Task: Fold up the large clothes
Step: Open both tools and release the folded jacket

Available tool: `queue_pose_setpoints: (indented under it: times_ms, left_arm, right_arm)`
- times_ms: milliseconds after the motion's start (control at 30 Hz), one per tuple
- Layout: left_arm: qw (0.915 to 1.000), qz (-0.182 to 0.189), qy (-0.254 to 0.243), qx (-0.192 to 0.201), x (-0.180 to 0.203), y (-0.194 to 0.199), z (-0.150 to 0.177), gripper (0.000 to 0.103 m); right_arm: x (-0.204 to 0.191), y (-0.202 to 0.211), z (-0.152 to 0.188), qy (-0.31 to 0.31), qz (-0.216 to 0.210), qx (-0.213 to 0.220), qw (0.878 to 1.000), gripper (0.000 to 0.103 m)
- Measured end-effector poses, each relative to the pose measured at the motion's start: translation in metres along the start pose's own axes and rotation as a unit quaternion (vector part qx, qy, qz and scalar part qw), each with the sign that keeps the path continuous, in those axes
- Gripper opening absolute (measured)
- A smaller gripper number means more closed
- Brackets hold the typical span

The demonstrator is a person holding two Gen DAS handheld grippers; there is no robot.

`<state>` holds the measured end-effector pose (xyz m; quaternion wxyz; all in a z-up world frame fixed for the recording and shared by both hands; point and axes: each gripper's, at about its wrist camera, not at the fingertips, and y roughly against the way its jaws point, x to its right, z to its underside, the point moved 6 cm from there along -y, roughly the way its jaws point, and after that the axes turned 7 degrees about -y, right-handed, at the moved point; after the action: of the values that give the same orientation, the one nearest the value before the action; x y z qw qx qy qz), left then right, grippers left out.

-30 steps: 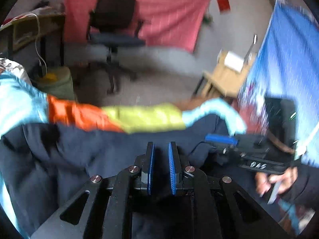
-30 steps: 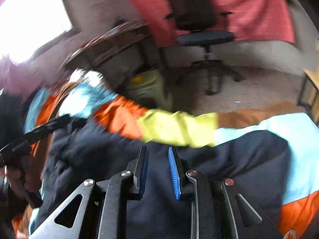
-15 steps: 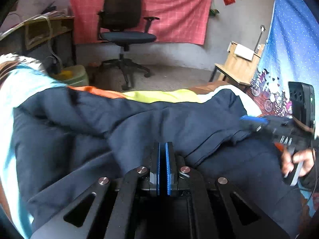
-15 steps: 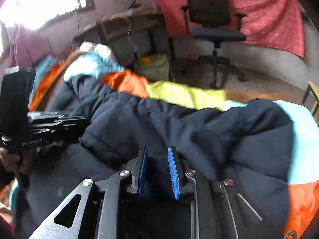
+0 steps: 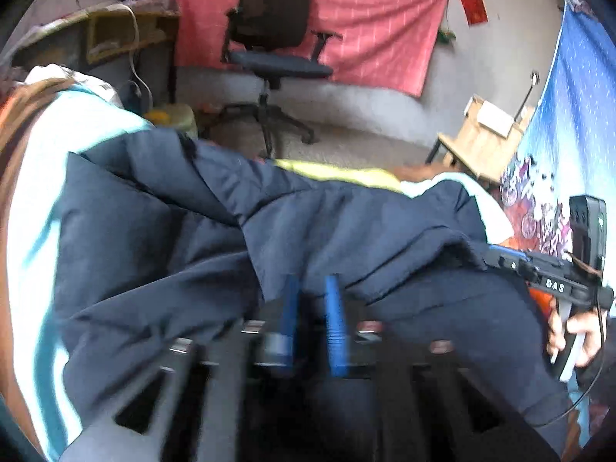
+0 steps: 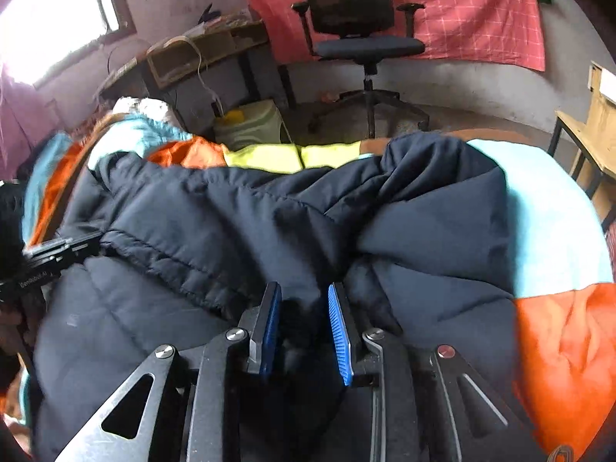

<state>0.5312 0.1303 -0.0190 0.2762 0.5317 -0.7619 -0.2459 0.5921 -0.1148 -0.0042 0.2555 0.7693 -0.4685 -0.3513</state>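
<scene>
With the jacket (image 6: 238, 208) folded over, left hand-held gripper (image 5: 312, 319) just spread off it, right hand-held gripper (image 6: 304, 331) pinching a bunch: next, release, smooth.

Daylight only, from window (image 6: 57, 4) upper left in right wrist view: blown out, glare washing the wall beside it. Rest of room dim, flat, soft shadows. Left gripper (image 5: 312, 308) motion-blurred, its fingers smeared; right wrist view sharper. Heavy fisheye bend and black vignette at all corners.
</scene>
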Motion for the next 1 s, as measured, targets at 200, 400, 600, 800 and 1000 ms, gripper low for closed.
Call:
queue_pose_setpoints:
  times_ms: [200, 400, 600, 800, 1000]
  left_arm:
    - [0.9989, -0.024, 0.013, 0.037, 0.020, 0.069, -0.009, 0.061]
    - [0.9969, -0.037, -0.015, 0.068, 0.058, 0.136, 0.000, 0.091]
    - [0.9936, -0.057, -0.042, 0.088, 0.096, 0.190, 0.017, 0.094]
    - [0.9922, -0.080, -0.048, 0.082, 0.114, 0.225, 0.044, 0.097]
    - [0.9913, -0.092, -0.062, 0.071, 0.139, 0.247, 0.088, 0.097]
  right_arm:
    - [-0.031, 0.067, 0.006, -0.014, 0.002, 0.062, 0.998, 0.061]
    - [-0.067, 0.141, 0.031, -0.024, 0.019, 0.100, 0.995, 0.082]
    - [-0.096, 0.188, 0.053, -0.008, 0.017, 0.125, 0.992, 0.092]
    - [-0.112, 0.219, 0.081, 0.015, -0.002, 0.140, 0.990, 0.098]
    - [-0.115, 0.239, 0.120, 0.043, -0.009, 0.116, 0.992, 0.101]
